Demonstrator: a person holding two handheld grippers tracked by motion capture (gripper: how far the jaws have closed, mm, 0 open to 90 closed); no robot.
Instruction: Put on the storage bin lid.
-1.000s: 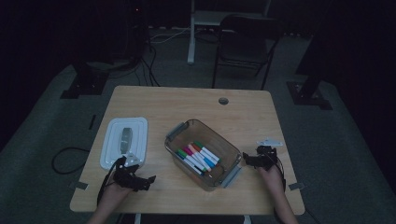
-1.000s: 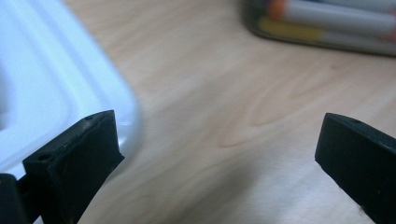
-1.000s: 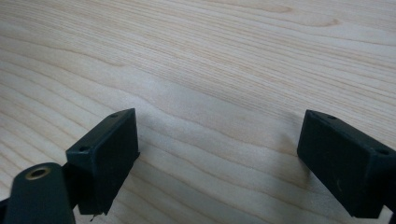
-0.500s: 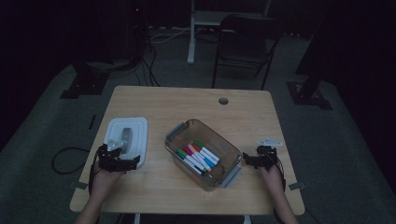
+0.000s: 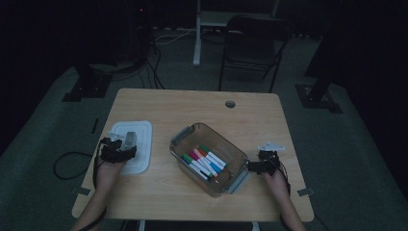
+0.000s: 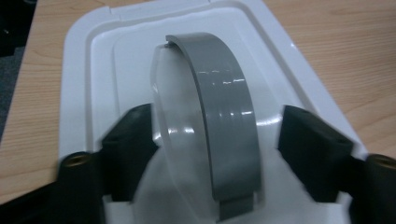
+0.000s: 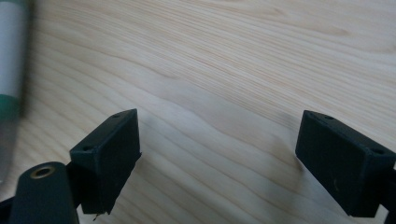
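Since the earlier frames the left gripper (image 5: 117, 152) has travelled from the bare wood near the table's front edge up onto the white lid (image 5: 136, 144), and its jaws have just been closing. In the left gripper view they stand either side of the lid's grey handle (image 6: 227, 126), part-way narrowed; a gap shows between the right jaw and the handle, and whether the left jaw touches the clear part beside the grey strip cannot be told. The right gripper (image 5: 261, 165) rests just beside the clear plastic bin (image 5: 183, 137) at its near right corner, jaws wide apart over bare table (image 7: 224, 70) with nothing between them.

Much is hard to read. The high view is dim, so the handle there is a small grey blur (image 5: 130, 138) and the left jaws merge into a dark lump. In the left gripper view the lid's near end is cut off by the frame and the handle's near foot is partly hidden. At the left edge of the right gripper view, a blurred white and green object (image 7: 11, 60) is cut off.

The lid lies flat at the table's left side, well apart from the bin, long axis running from the person toward the far edge. Its arched handle runs the same way, straight along the left gripper's line of sight.

The markers (image 5: 204, 162) lie in the bin.
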